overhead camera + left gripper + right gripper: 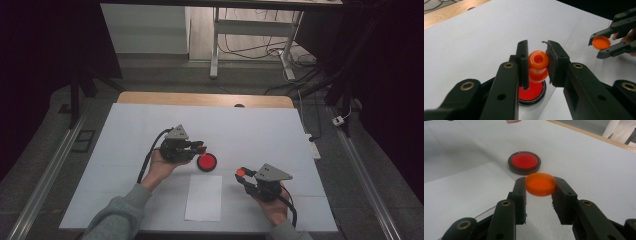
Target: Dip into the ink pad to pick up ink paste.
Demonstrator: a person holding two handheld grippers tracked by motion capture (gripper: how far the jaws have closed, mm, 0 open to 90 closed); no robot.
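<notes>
Left gripper (537, 63) jaws pinched on a small orange plastic spool-shaped stamp body (538, 65), open end facing the camera, gripped across its sides. Directly below those jaws, flat on the white-covered table (250, 130): a round red ink pad in a dark rim (532, 92). Right gripper (539, 188) jaws clamped on a shallow orange plastic cap (540, 184), held level at the very tips, hollow side not clear from here. Beyond those tips, well apart: the same red pad (524, 162). Between the two pairs of jaws and nearer the person, a white paper sheet (204, 197) lying flat.

Risks, judged from this pose:
- Cap gripped only by its rim at the tip ends; any slackening or knock against the stamp body likely to pop it out and send it rolling across the table.
- Spool smooth and rounded between flat pads; off-centre downward pressure onto the pad could twist it in the grip.
- Pad unsecured; sideways contact could push it away.
- Fresh ink near white paper: stray smear possible.
</notes>
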